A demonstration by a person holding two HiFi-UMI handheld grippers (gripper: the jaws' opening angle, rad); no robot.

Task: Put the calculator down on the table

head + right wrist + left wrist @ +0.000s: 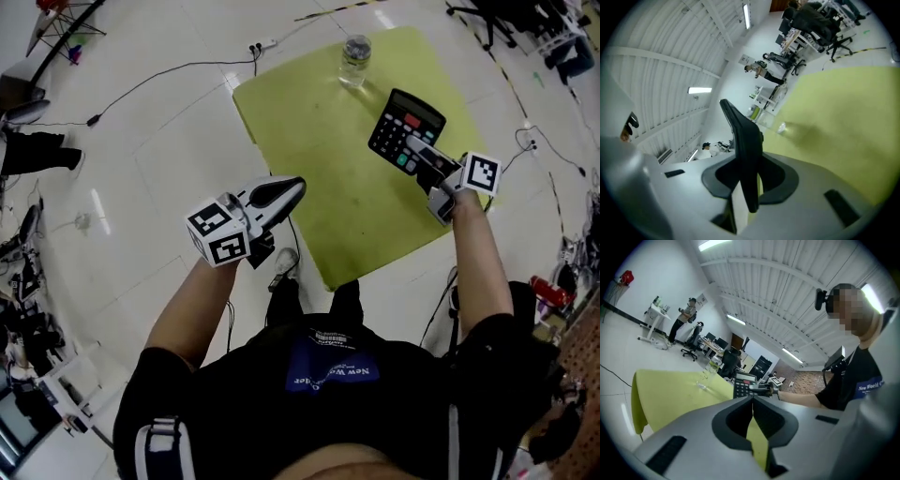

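A black calculator [405, 128] with coloured keys is clamped at its near edge by my right gripper [427, 159] and hangs tilted over the right side of the yellow-green table [319, 141]. In the right gripper view the calculator [743, 150] runs edge-on between the jaws, which press on it. My left gripper [286, 190] is shut and empty, its tip over the table's left edge. The left gripper view shows its jaws closed together, with the calculator [744, 384] and the right gripper beyond them across the table [670, 394].
A clear water bottle [355, 58] stands near the table's far edge, also in the left gripper view as a bottle [707, 376]. Cables [178, 70] cross the white floor to the left. Desks, office chairs and people show in the far background.
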